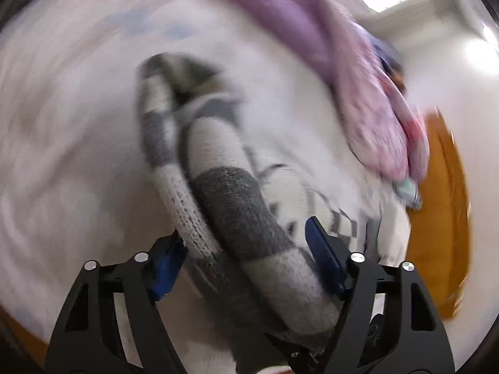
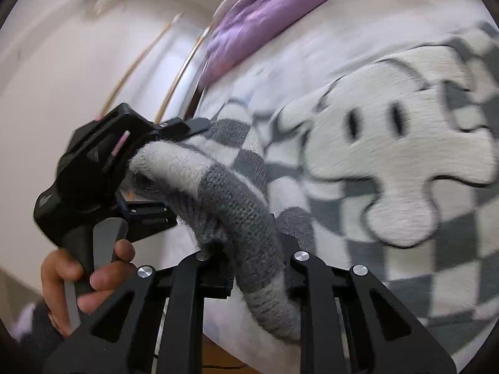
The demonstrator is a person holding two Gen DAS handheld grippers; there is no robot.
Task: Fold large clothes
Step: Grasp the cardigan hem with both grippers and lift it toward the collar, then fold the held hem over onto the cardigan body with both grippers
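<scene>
A grey and white checkered knit sweater (image 2: 389,162) with a white cartoon face lies on a white bed sheet (image 1: 68,131). Its rolled sleeve or edge (image 1: 237,212) runs between my left gripper's (image 1: 246,243) blue-padded fingers, which are shut on it. In the right wrist view the same rolled knit (image 2: 246,237) passes between my right gripper's (image 2: 252,261) fingers, which are shut on it. The left gripper (image 2: 103,168), held in a hand, shows in the right wrist view just left of the roll. Both views are motion blurred.
A purple and pink garment (image 1: 368,93) lies crumpled at the far side of the bed; it also shows in the right wrist view (image 2: 259,21). A wooden bed edge (image 1: 443,218) is at the right. A white wall (image 2: 62,71) stands to the left.
</scene>
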